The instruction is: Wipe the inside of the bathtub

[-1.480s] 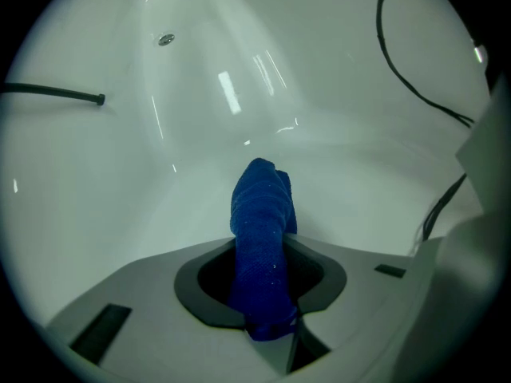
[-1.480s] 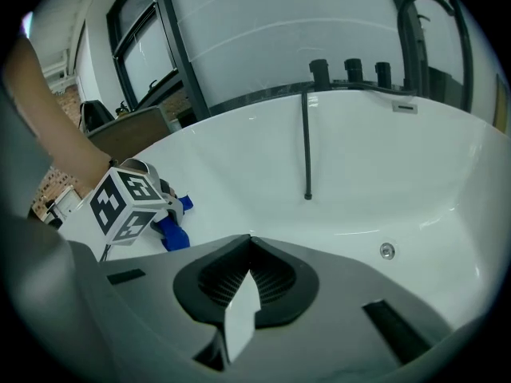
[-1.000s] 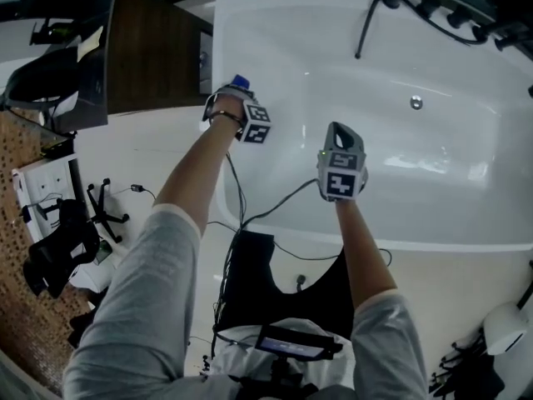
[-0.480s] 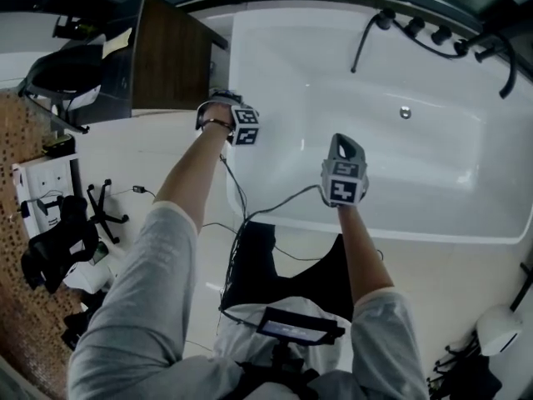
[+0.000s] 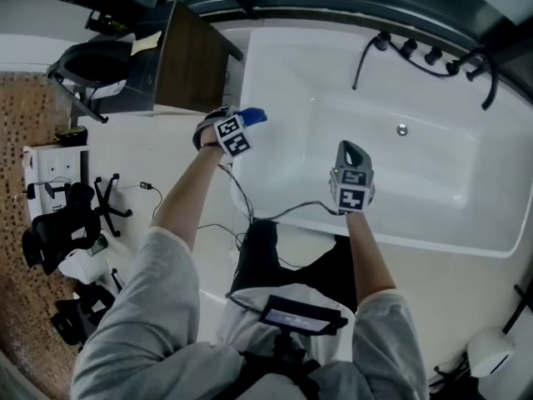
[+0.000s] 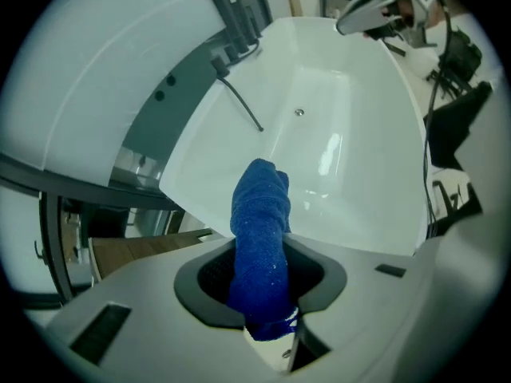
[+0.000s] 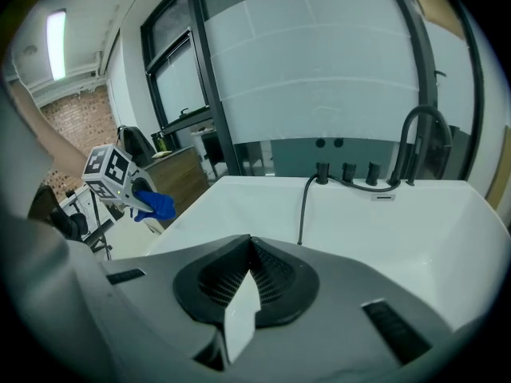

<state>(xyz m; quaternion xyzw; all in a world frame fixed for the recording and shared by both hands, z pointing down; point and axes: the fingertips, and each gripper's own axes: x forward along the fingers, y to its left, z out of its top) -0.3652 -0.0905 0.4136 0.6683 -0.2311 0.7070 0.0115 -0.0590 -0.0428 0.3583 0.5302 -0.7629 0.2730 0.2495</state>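
Observation:
A white bathtub [image 5: 275,73] fills the upper right of the head view, with a drain [image 5: 402,129] in its floor and a black hand-shower hose [image 5: 364,55] hanging over its far rim. My left gripper [image 5: 243,122] is over the tub's left end, shut on a rolled blue cloth [image 6: 261,238] that sticks out past the jaws toward the tub [image 6: 351,110]. The cloth [image 7: 156,206] and left gripper [image 7: 136,198] also show at left in the right gripper view. My right gripper [image 5: 351,152] hovers above the tub's near rim, jaws shut with nothing in them.
A dark wooden cabinet [image 5: 191,65] stands just left of the tub. Black taps [image 7: 348,170] and a curved black spout [image 7: 417,138] line the far rim below a glass wall. Cables [image 5: 275,215] trail on the floor by the near rim; chairs [image 5: 62,223] stand at left.
The head view has pulled back, so the tub looks smaller. My left gripper swung right, over the tub's left end, and the blue cloth shows again. The right gripper held near the near rim.

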